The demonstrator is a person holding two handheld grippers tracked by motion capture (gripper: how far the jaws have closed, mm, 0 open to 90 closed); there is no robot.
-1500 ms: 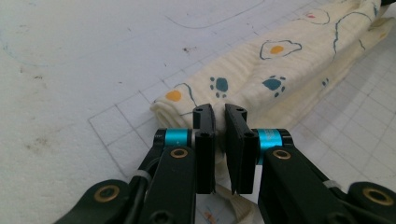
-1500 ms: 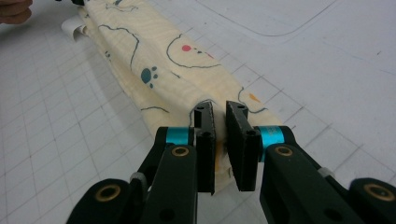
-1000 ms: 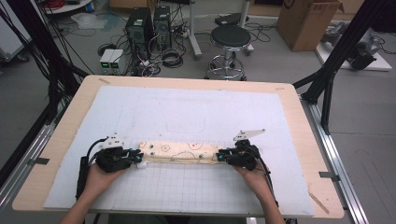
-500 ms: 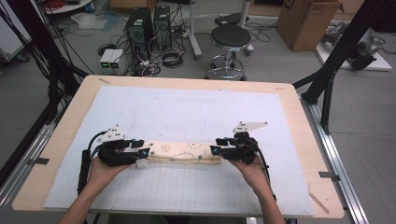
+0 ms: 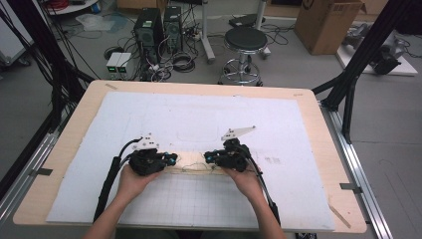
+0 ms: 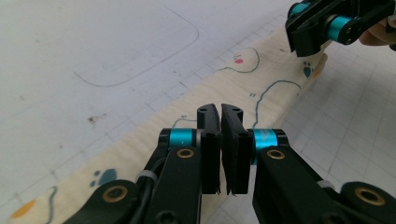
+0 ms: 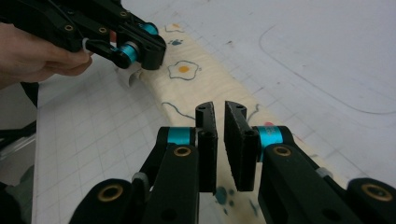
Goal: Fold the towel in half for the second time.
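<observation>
Beyond the desk (image 5: 64, 149) there is a grey floor with a stool (image 5: 245, 42) and two computer towers (image 5: 159, 27). A white mat (image 5: 199, 114) covers most of the wood.

Your left gripper (image 6: 220, 109) has just been closing and its jaws now stand almost together, with only a thin slit between them. No cloth shows in that slit. Your right gripper (image 7: 218, 106) has also just been closing. It keeps a narrow gap, and the print below shows through it, so nothing looks pinched there.

Both grippers point inward at each other over the long cream cloth (image 5: 191, 167), a folded strip printed with eggs and paw marks. It lies flat on the mat, along the upper edge of the mat's grid, between your hands. In the right gripper view, a small curl of fabric (image 7: 130, 77) stands up just under the left gripper's tips. Whether it is gripped, you cannot tell from here.

This looks like folding the strip's ends toward the middle. To do it well, make sure each gripper really has the edge and not just air. If it does not, open a little, dip the tips to the fabric and close again. Keep both hands level and bring them in at the same pace, so the fold lands square along the strip.
</observation>
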